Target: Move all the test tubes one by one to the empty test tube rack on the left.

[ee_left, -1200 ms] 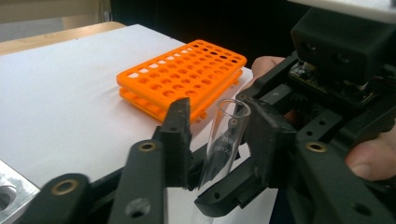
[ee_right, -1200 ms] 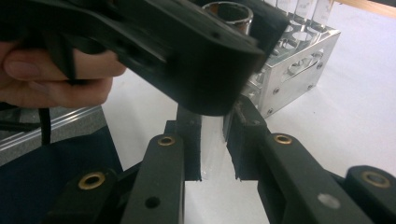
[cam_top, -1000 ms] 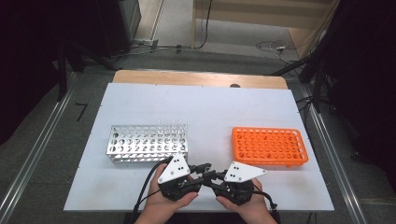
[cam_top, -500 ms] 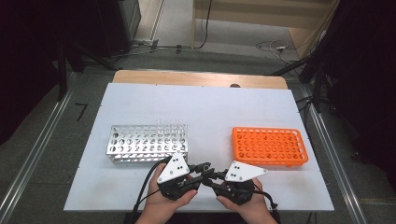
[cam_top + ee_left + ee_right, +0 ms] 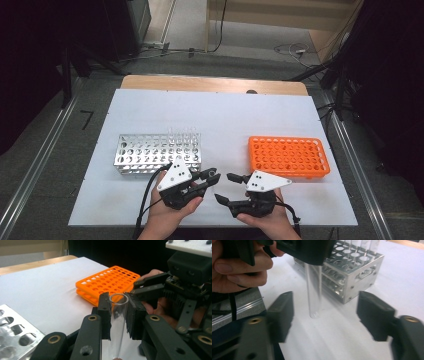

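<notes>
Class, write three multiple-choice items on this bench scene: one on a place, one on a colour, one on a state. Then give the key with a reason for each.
1. Where does the silver rack stand on the white table, seen from above?
A. left of the orange rack
B. right of the orange rack
C. on top of the orange rack

2. What colour is the rack with no tubes in it?
A. blue
B. orange
C. green

3. What holds the glass tube?
A. the right gripper
B. the silver rack
C. the left gripper

Key: A, the high view shows it at the left; B, its plastic is bright orange; C, the left gripper clamps the tube, while the right gripper, jaws just opened, stands apart from it.
</notes>
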The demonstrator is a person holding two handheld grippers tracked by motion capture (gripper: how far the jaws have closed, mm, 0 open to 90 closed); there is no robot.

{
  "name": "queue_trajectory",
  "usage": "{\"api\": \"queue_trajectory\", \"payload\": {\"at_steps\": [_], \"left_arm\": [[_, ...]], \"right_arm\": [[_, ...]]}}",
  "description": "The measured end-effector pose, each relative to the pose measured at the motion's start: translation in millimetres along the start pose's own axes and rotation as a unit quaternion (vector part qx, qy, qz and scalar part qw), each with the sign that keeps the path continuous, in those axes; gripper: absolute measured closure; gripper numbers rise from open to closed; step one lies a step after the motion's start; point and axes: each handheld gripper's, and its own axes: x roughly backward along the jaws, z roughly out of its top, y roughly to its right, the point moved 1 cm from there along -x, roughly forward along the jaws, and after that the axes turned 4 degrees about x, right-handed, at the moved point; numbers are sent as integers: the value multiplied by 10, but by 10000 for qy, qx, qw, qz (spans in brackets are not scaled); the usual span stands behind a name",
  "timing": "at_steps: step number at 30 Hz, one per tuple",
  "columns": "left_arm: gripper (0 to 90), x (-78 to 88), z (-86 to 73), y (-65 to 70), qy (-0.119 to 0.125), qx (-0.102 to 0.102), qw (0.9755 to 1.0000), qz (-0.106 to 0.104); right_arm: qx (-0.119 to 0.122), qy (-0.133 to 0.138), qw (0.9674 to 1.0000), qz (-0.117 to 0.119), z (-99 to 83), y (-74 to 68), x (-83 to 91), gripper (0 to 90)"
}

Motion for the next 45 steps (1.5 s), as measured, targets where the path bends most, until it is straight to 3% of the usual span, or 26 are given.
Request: {"api": "queue_trajectory", "payload": {"at_steps": [5,8,22,31,45], "left_arm": [[755,67,34,-71,58,28,9999,109],[755,105,57,-121,87,57,9998,177],[755,336,180,-377,235,67,9983,536],[755,494,255,-568,352,138,9958,836],[755,613,430,-862,387,85,9908,1291]], "right_arm": [[-124,-8,9997,-202,-39,111,94,67],[-233,27,9997,-112,-59,180,154,0],[-377,21,9984,-430,-151,426,396,0],[-491,33,9966,-659,-244,596,559,0],[-657,80,9942,-842,-353,810,695,0]]}}
